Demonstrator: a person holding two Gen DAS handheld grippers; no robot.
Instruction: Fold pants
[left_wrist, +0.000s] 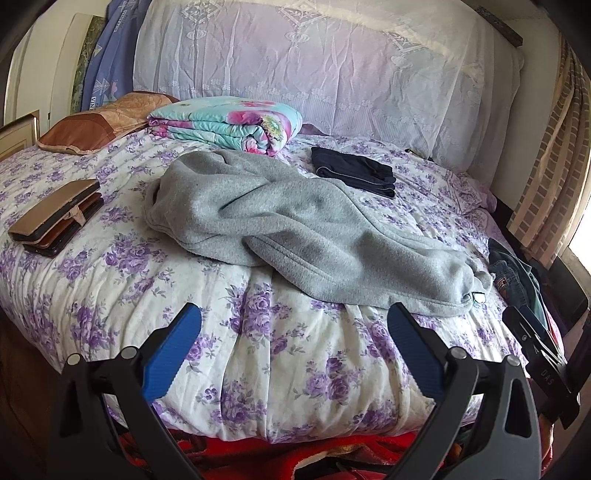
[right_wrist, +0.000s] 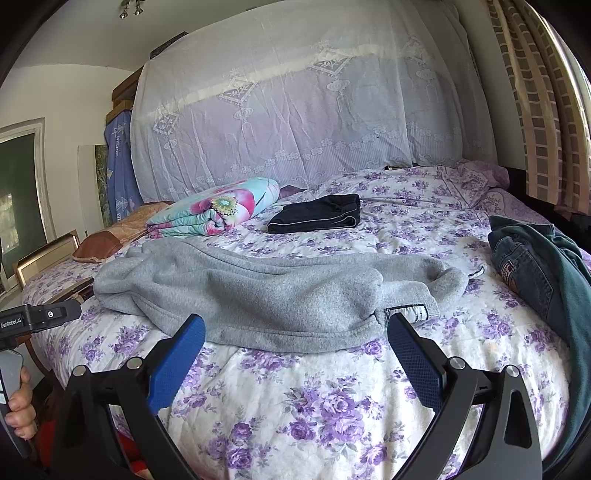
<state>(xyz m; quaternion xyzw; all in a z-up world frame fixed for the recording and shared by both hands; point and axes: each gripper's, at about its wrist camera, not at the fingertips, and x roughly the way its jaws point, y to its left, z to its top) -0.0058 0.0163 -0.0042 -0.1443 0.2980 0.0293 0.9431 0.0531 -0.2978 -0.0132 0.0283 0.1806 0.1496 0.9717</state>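
Observation:
Grey fleece pants (left_wrist: 295, 221) lie crumpled across the floral bedspread (left_wrist: 277, 350), waistband end with a white label toward the right front; they also show in the right wrist view (right_wrist: 277, 291). My left gripper (left_wrist: 295, 317) is open and empty, just in front of the pants' near edge. My right gripper (right_wrist: 295, 328) is open and empty, its fingertips beside the near hem and the label (right_wrist: 415, 314). The right gripper body shows at the left view's right edge (left_wrist: 539, 354), and the left gripper at the right view's left edge (right_wrist: 37, 317).
Folded dark pants (left_wrist: 354, 171) lie behind the grey ones. A folded floral quilt (left_wrist: 229, 123) and a brown pillow (left_wrist: 99, 123) sit near the headboard. Wallets and a phone (left_wrist: 55, 218) lie at left. Jeans and a green garment (right_wrist: 535, 273) lie at right.

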